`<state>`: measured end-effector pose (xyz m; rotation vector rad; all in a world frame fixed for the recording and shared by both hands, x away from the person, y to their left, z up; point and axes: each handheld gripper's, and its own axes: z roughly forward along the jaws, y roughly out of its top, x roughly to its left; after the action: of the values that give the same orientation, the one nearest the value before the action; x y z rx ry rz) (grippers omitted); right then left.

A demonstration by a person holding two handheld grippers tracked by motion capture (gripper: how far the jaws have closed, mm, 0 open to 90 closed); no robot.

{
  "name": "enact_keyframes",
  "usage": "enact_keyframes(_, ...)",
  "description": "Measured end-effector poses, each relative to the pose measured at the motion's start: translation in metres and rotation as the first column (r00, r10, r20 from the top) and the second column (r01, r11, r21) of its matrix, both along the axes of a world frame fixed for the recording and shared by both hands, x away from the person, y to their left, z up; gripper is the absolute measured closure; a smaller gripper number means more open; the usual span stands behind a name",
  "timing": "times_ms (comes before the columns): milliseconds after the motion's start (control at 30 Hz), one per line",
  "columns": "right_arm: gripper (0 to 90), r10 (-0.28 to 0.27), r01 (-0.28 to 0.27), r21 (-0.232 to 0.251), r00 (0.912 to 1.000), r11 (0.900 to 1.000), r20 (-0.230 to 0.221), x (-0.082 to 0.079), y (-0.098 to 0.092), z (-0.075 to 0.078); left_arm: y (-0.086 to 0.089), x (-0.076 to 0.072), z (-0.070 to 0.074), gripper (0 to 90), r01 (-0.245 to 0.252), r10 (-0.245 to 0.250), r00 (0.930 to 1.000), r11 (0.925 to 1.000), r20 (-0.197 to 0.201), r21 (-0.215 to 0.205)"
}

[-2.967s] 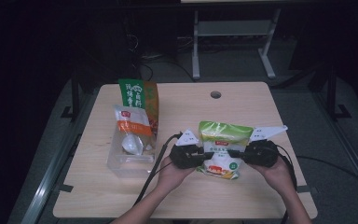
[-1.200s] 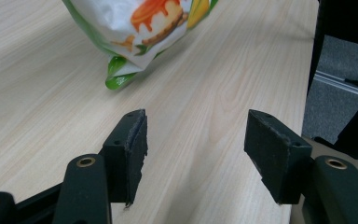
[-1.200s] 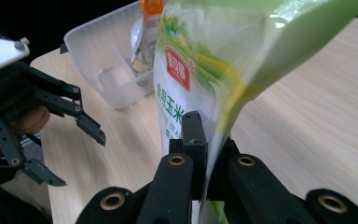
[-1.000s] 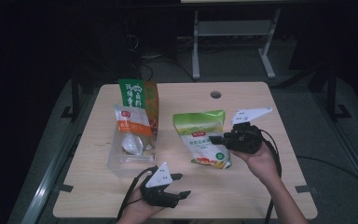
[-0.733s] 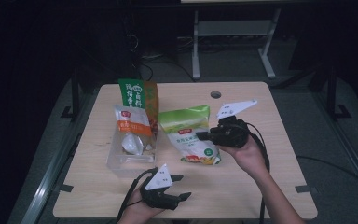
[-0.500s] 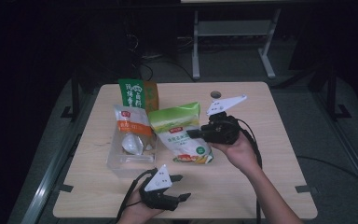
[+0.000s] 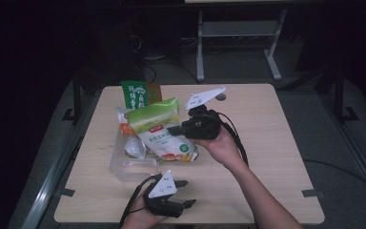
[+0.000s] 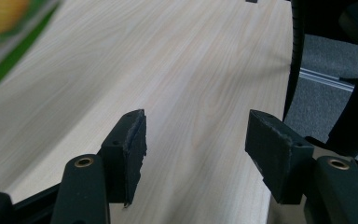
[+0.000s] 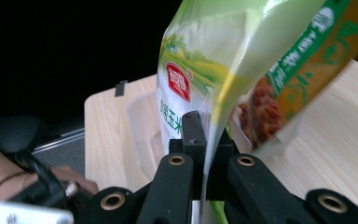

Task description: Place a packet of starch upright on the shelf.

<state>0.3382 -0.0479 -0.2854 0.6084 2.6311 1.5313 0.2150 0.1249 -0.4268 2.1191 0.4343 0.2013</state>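
since a second ago the green snack bag [image 7: 159, 133] has travelled from the middle of the table toward the left of the high view and a little upward, carried by the right gripper [image 7: 177, 130], and it now hangs partly over the clear plastic tray [image 7: 124, 167]; three seconds ago both grippers were at the bag, while the left one has since kept to the bottom edge of the frame. nearest the camera, at the bottom centre of the high view, the left gripper [image 7: 187, 193] rests low over the wooden table [image 7: 267, 143] with its jaws spread and nothing between them; the left gripper view shows bare wood grain between its two black pads [image 8: 130, 140]. above it, left of centre, sits the clear tray, holding an orange-and-white packet [image 7: 124, 125] and something pale and rounded that i cannot name. over the tray's right side the green bag is tilted, its lower printed end near the tray rim and its upper end raised. the right gripper, in the hand that reaches in from the lower right, is pressed together on the bag's right edge; in the right gripper view the film [image 9: 214, 107] runs straight down between the closed jaws. farther back, at the upper left of the table, a green-and-orange packet [image 7: 140, 94] stands upright behind the bag.
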Motion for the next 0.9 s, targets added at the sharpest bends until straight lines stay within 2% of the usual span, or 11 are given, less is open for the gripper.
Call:
enact_keyframes(100, 89.7, 0.021, -0.020, 0.011, 0.9998, 1.000, -0.007, 0.001, 0.013, 0.003, 0.000, 0.000, 0.000, 38.3, 0.007, -0.007, 0.9998, 0.9998, 0.017, 0.016)
enact_keyframes(233, 89.7, 0.050, -0.050, 0.017, 0.9987, 0.999, -0.001, 0.002, 0.032, 0.006, 0.000, -0.001, 0.000, 38.0, 0.002, -0.002, 1.0000, 1.0000, 0.009, 0.004)
enact_keyframes(333, 89.7, 0.066, -0.066, 0.015, 0.9978, 0.998, 0.011, 0.003, 0.042, 0.007, 0.000, -0.002, 0.000, 38.0, 0.003, -0.003, 1.0000, 0.9999, 0.004, 0.015)
enact_keyframes(433, 89.7, 0.088, -0.088, 0.026, 0.9961, 0.996, 0.004, 0.004, 0.058, 0.007, 0.001, -0.002, 0.001, 37.8, -0.006, 0.006, 0.9997, 0.9997, 0.023, 0.022)
enact_keyframes(567, 89.7, 0.114, -0.114, 0.025, 0.9934, 0.993, -0.004, 0.008, 0.076, 0.002, 0.006, -0.002, 0.001, 37.8, -0.018, 0.018, 0.9996, 0.9997, 0.020, 0.013)
enact_keyframes(700, 89.7, 0.126, -0.125, 0.035, 0.9917, 0.992, -0.025, 0.011, 0.090, -0.003, 0.011, -0.001, 0.001, 37.7, -0.023, 0.022, 0.9992, 0.9994, 0.035, 0.026)
enact_keyframes(900, 89.6, 0.145, -0.143, 0.031, 0.9880, 0.989, -0.053, 0.016, 0.109, -0.016, 0.015, -0.002, -0.001, 37.7, -0.031, 0.030, 0.9991, 0.9992, 0.029, 0.027)
